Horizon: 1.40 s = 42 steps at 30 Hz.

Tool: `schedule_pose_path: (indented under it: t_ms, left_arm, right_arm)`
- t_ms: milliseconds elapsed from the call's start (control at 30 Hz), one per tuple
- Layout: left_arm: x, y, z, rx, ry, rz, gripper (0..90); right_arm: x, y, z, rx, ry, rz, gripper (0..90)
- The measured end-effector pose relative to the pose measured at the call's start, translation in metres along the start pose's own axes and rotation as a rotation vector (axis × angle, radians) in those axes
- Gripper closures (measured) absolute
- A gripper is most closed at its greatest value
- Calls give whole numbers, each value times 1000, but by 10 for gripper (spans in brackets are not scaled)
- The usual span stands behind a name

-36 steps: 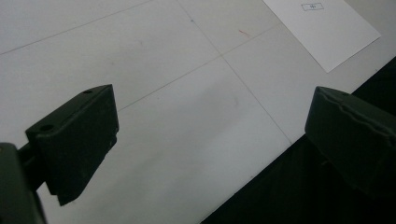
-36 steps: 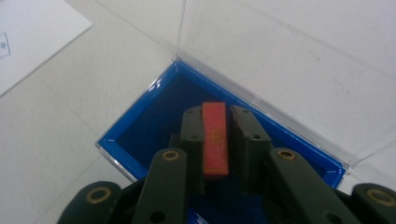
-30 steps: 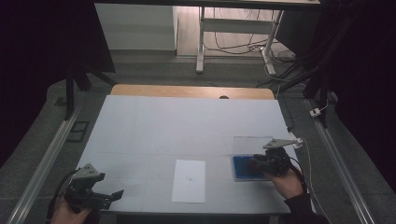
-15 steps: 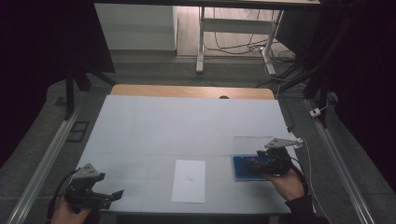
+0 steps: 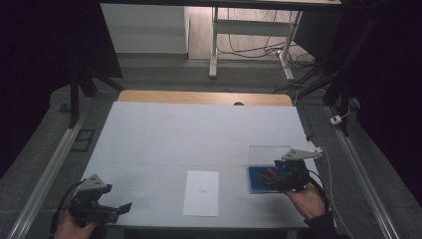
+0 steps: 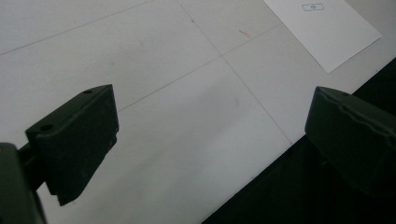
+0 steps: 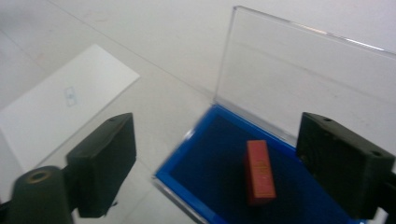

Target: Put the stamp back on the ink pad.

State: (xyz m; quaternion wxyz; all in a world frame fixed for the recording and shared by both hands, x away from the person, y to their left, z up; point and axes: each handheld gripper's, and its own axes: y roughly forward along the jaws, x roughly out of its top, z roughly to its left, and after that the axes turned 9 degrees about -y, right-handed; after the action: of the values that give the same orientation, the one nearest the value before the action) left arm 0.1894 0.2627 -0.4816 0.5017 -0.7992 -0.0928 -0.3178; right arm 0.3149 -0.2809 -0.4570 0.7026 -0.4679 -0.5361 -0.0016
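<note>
A blue ink-pad case (image 7: 210, 186) lies open on the white table, its clear lid (image 7: 303, 88) standing up behind it. A small red block (image 7: 259, 172) rests on the blue pad. My right gripper (image 7: 222, 144) hovers over the case; its jaws have just been opening and stand wide to either side of the block without touching it. In the high view the case (image 5: 256, 181) sits at the front right under the right gripper (image 5: 272, 178). My left gripper (image 5: 119, 209) is open and holds nothing at the table's front left edge (image 6: 210, 126).
A white sheet of paper (image 5: 200, 193) with a small printed mark lies at the front middle, also seen as the paper (image 7: 60, 107) left of the case. Metal rails (image 5: 47, 174) run along both table sides. The table's front edge (image 6: 280, 144) drops into darkness.
</note>
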Motion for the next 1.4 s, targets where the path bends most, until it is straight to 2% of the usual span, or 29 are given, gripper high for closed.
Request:
schedule_pose_path:
  t_ms: [167,300,533,833,1400]
  left_arm:
    - [0,0,0,0,1,0,34]
    - [0,0,0,-1,1,0,34]
    - [0,0,0,0,-1,-1,34]
    - [0,0,0,1,-1,-1,33]
    - [0,0,1,0,-4,-3,33]
  right_arm:
    - [0,-4,5,44,29,-18,44]
    - [-1,-8,9,43,31,-11,3]
    - [-4,-16,14,33,30,-32,0]
    - [-12,-28,20,-25,19,-21,0]
    - [-41,-58,24,-111,59,-30,0]
